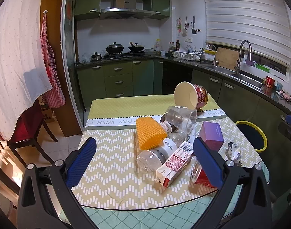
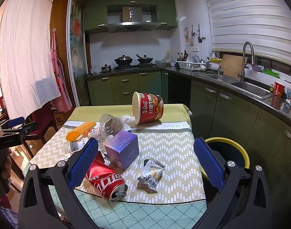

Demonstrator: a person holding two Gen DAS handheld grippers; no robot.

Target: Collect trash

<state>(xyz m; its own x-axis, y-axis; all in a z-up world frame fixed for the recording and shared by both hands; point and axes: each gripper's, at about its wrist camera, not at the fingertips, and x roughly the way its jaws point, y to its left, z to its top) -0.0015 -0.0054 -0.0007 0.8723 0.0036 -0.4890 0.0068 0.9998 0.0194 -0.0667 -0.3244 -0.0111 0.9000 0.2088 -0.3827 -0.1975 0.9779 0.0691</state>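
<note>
Just ahead of right claw (image 2: 145, 158), crushed can (image 2: 105, 181)

- My table (image 2: 170, 147) has a zigzag cloth.
- A red can (image 2: 105, 181) lies at 7 o'clock.
- A wrapper (image 2: 151, 173) lies beside it.
- A purple box (image 2: 121, 148) sits in the middle.
- A noodle cup (image 2: 148, 106) lies tipped over at 12 o'clock.

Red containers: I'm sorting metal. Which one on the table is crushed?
The cola can near the right gripper; the noodle tub keeps its round shape.
</note>
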